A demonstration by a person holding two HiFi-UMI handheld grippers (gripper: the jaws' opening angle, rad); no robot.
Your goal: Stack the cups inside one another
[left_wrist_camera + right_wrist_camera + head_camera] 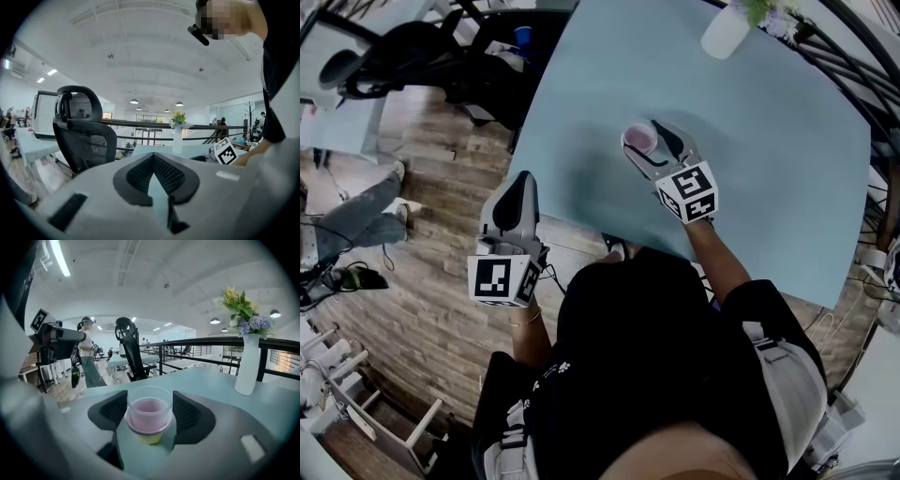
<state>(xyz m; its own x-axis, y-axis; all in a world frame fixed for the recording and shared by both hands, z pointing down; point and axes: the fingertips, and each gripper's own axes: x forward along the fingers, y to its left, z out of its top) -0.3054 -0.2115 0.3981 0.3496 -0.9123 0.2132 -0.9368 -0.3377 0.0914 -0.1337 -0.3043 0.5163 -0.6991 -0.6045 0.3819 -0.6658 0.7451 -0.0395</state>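
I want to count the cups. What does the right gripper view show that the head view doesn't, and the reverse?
Only the right gripper view: the stack is a clear cup in a pink one, with a yellow one lowest, and the right gripper's pads touch the clear cup's sides. Only the head view: that gripper's marker cube and the person's black top. Both: the stack at the right gripper's tips, the white vase and the light blue table.

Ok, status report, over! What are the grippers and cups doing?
Left gripper shut, empty, off the table. Right gripper shut on nested cups, over the table. Nothing in the way; vase far off.
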